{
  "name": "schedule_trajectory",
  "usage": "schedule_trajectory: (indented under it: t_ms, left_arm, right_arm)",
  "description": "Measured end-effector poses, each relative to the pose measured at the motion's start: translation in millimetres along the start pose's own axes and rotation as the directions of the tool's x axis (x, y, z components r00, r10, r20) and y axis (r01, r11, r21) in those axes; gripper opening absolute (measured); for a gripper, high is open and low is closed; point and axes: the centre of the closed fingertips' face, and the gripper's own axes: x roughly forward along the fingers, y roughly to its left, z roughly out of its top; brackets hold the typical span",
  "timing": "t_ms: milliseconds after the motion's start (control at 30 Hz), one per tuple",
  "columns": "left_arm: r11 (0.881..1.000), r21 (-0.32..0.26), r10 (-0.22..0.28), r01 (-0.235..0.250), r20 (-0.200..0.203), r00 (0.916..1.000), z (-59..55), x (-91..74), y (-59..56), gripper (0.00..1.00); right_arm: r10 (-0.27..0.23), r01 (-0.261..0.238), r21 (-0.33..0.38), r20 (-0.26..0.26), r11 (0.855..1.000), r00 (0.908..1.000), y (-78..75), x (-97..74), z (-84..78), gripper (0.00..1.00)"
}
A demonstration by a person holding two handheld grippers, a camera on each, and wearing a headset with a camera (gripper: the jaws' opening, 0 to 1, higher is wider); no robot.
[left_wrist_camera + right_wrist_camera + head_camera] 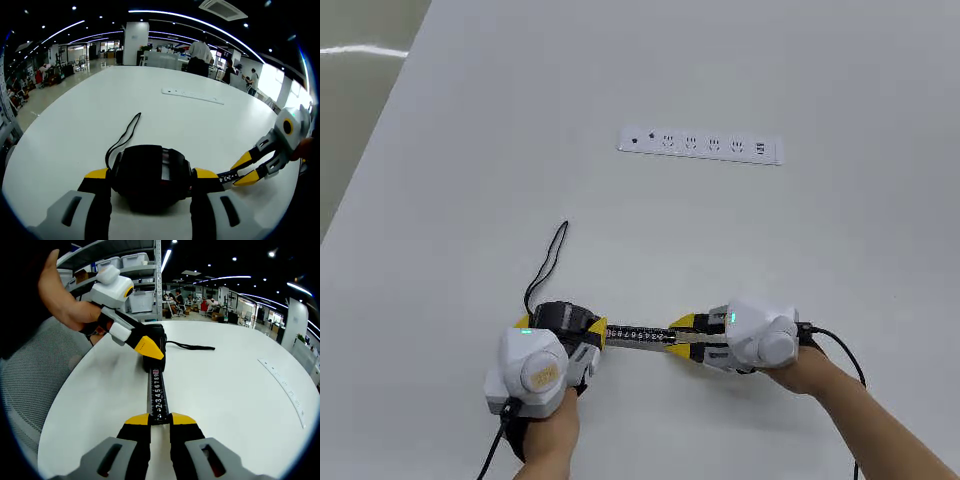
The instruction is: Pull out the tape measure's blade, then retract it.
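Item: tape measure (563, 318), black rounded case, lying on the matte white table (740, 250), on the side nearest me. I read its long axis as left-to-right in the head view: the blade (638, 334), a flat dark strip with pale numerals, runs out of the case toward my right. A thin black cord strap (548, 262) trails away from the case. Left gripper (150, 175), yellow-tipped, is clamped across the case's sides. Right gripper (160, 420) is pinched on the blade's free end, apart from the case. A white power strip (700, 145) lies farther back.
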Motion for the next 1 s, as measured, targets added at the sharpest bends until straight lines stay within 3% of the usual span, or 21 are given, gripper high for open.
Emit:
schedule_trajectory:
  t_ms: [1000]
  left_arm:
    - [1.000,-0.009,-0.005,0.005,-0.004,1.0000,-0.6,-0.5,1.6,0.61]
  right_arm:
    - [0.012,-0.012,-0.010,0.003,1.000,0.9999,1.5,7.5,5.5,0.13]
